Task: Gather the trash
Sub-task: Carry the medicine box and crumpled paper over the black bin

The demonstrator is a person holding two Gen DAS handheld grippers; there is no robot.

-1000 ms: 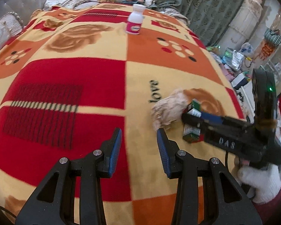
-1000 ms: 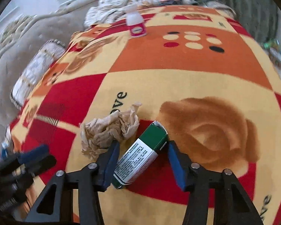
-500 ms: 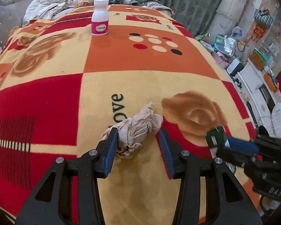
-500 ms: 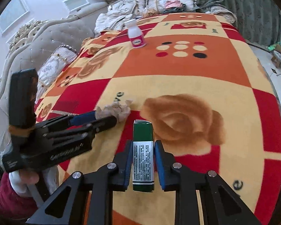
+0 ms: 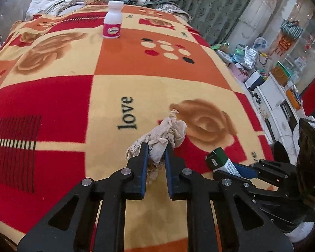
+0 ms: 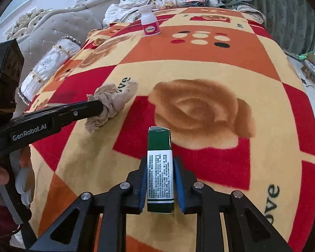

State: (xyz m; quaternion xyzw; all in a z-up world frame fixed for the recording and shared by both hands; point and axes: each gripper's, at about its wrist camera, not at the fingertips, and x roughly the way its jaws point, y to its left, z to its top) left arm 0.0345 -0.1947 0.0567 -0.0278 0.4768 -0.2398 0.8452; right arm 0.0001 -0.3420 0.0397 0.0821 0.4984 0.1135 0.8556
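1. We work over a patterned blanket [image 5: 73, 109] spread on a bed.
2. Our left gripper [image 5: 155, 147], wide half a second ago, now pinches the crumpled tissue [image 5: 163, 134] at lower centre.
3. Our right gripper [image 6: 160, 163] clamps the green box [image 6: 160, 168].
4. Both pieces look secured and ready to lift; the white bottle [image 5: 113, 20] remains at upper centre.

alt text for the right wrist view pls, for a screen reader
The right gripper is shut on a green and white cardboard box above a red, orange and yellow rose-patterned blanket. At left, the left gripper pinches a crumpled beige paper wad; a white and pink plastic bottle stands far behind.
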